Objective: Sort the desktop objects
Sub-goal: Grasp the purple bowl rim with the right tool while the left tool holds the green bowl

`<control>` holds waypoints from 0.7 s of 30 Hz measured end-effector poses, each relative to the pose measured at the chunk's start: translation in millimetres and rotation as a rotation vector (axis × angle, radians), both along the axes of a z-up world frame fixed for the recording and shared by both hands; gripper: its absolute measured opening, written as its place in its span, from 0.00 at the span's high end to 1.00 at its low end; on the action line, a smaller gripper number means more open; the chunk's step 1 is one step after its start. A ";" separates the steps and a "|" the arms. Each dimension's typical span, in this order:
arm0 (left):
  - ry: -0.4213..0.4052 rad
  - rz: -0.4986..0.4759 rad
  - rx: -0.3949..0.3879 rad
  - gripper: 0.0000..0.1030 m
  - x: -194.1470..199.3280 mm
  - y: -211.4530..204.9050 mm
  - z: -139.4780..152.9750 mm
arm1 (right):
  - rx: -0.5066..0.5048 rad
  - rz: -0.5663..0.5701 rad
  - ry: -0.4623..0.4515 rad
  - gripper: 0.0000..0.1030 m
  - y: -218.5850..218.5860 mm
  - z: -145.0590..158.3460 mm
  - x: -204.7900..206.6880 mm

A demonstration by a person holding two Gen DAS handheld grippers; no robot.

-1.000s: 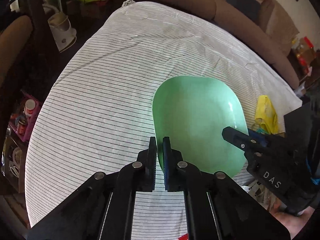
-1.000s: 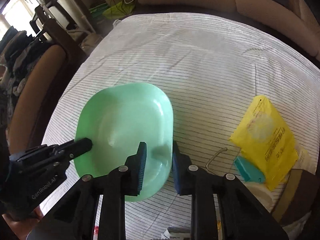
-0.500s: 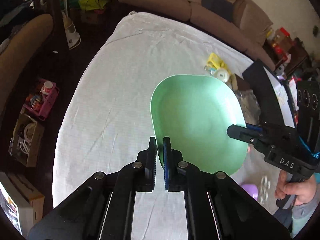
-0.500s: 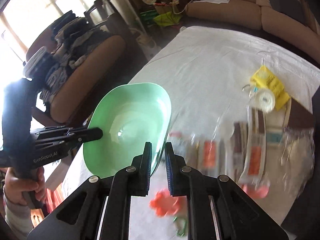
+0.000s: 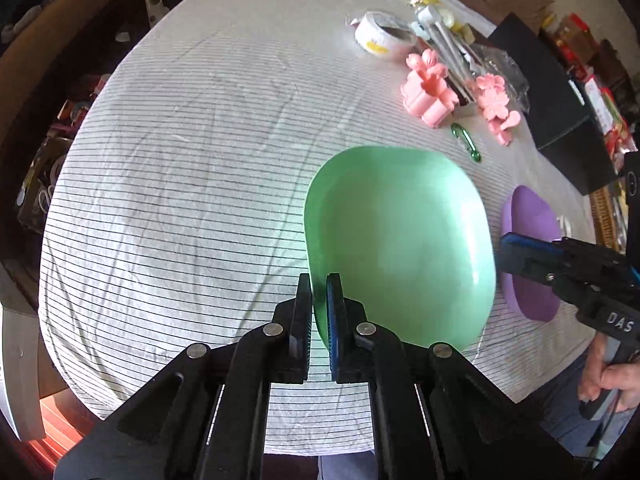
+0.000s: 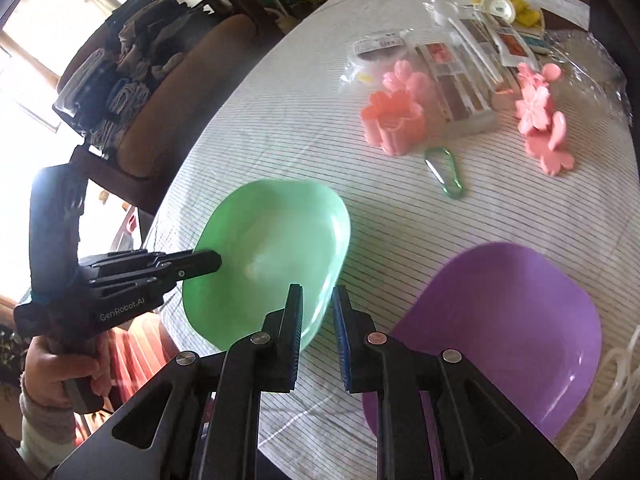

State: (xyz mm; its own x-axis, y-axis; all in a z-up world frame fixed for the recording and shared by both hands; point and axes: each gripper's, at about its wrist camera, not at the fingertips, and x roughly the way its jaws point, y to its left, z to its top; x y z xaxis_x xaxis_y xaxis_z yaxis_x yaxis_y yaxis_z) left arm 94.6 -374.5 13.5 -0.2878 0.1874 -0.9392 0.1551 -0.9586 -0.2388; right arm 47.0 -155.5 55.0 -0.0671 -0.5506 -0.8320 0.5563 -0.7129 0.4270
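Note:
A green bowl (image 5: 400, 240) sits low over the striped tablecloth; it also shows in the right wrist view (image 6: 272, 256). My left gripper (image 5: 319, 292) is shut on the green bowl's near rim. My right gripper (image 6: 317, 304) is slightly open, its fingers astride the bowl's right rim without clamping it. A purple bowl (image 6: 504, 328) lies on the table to the right of the green bowl. A pink flower-shaped cutter (image 6: 394, 120), more pink flower pieces (image 6: 540, 120) and a green carabiner (image 6: 446, 172) lie farther back.
A roll of white tape (image 5: 384, 36), a clear packet of small items (image 6: 460, 72) and a yellow packet (image 6: 516, 8) lie at the far side. A black box (image 5: 556, 92) stands at the right. A chair with folded clothes (image 6: 132, 80) is left of the table.
Both grippers carried the green bowl back and down to the near part of the table beside the purple bowl. My right gripper's fingers have parted from the rim.

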 end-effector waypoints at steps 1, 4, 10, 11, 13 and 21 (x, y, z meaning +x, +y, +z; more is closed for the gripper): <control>0.008 0.009 0.009 0.92 2.6 -1.2 -0.1 | 0.003 -0.020 0.004 0.69 8.5 1.7 0.0; 0.037 0.050 0.013 0.82 6.7 -9.6 7.2 | 0.010 -0.090 0.021 0.55 36.1 7.6 -3.4; 0.027 0.045 -0.012 0.70 -10.7 -12.7 3.8 | -0.003 -0.156 -0.036 0.50 55.8 -1.4 -13.2; 0.023 0.030 -0.026 0.70 -15.1 -9.3 2.8 | -0.009 -0.157 -0.046 0.49 52.5 -2.8 -14.1; 0.019 -0.017 -0.043 0.72 -24.0 0.7 1.5 | 0.001 -0.151 -0.049 0.47 44.9 -6.1 -15.6; 0.011 -0.209 -0.163 0.73 -40.0 59.6 5.4 | -0.041 -0.150 -0.030 0.47 57.3 3.3 -10.0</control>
